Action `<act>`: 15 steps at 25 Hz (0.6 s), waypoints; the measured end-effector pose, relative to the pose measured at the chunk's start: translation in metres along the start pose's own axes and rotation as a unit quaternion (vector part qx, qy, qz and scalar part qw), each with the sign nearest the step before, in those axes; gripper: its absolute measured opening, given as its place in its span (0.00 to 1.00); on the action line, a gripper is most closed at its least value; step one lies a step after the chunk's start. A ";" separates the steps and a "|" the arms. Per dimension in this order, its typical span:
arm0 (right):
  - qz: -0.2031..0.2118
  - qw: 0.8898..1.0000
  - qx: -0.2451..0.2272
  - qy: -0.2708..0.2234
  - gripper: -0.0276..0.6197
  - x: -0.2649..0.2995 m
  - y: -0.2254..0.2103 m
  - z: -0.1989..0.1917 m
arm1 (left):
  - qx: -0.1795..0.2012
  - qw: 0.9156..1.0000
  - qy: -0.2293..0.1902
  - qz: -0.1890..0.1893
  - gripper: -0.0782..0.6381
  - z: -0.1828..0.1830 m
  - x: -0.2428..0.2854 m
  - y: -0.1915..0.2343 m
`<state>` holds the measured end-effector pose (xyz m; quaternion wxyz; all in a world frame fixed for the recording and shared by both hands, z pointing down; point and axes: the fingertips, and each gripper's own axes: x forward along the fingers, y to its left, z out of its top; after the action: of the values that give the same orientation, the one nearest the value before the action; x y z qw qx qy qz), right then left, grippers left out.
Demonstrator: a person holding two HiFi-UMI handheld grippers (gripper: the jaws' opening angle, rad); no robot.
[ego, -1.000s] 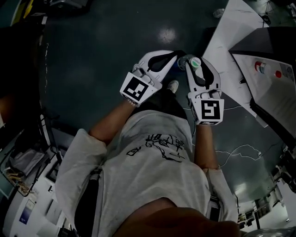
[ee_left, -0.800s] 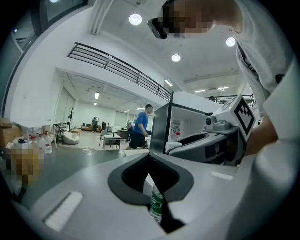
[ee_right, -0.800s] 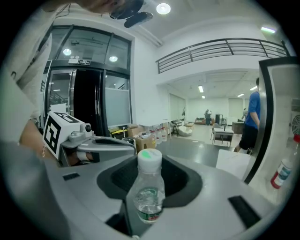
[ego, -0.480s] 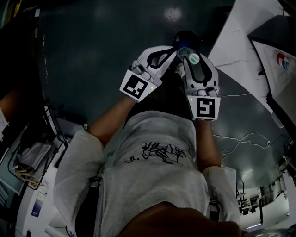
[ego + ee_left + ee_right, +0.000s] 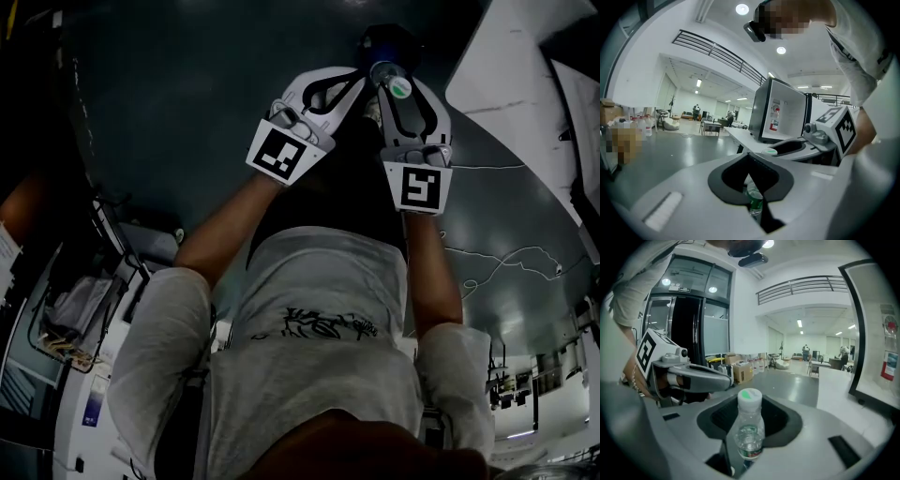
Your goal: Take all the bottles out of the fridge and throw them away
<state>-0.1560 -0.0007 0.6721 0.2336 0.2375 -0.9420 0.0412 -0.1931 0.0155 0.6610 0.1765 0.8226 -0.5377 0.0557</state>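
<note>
Both grippers have sunk together toward the floor [image 5: 206,84], the arms stretched farther from the body, so the left gripper [image 5: 354,80] and right gripper [image 5: 398,77] sit higher in the head view. The bottle [image 5: 401,89] has travelled with the right fingers. A dark rounded shape [image 5: 389,42], unseen a second ago, lies just beyond both sets of fingertips. The white table [image 5: 525,94] has slid further right of the right fingers, and the fridge [image 5: 574,103] has lost its red stickers past the edge

No legible words, shirt print [image 5: 323,323] a scrawl, stickers [image 5: 774,115] on fridge [image 5: 757,117] too small to read
</note>
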 end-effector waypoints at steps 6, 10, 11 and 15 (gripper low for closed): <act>-0.007 1.000 -0.003 0.010 0.28 0.027 -0.007 -0.050 | 0.003 1.000 0.013 -0.003 0.12 -0.044 0.019 0.010; -0.010 1.000 -0.007 0.014 0.28 0.041 -0.013 -0.078 | 0.001 1.000 0.020 -0.002 0.12 -0.071 0.032 0.016; -0.010 1.000 -0.007 0.014 0.28 0.045 -0.014 -0.085 | 0.000 1.000 0.020 -0.001 0.12 -0.077 0.035 0.017; -0.002 1.000 -0.011 0.022 0.28 0.058 -0.015 -0.112 | -0.005 1.000 0.029 0.003 0.12 -0.103 0.049 0.021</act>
<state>-0.1469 -0.0178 0.7971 0.2573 0.2360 -0.9364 0.0356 -0.1821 0.0015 0.7753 0.1965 0.8181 -0.5349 0.0773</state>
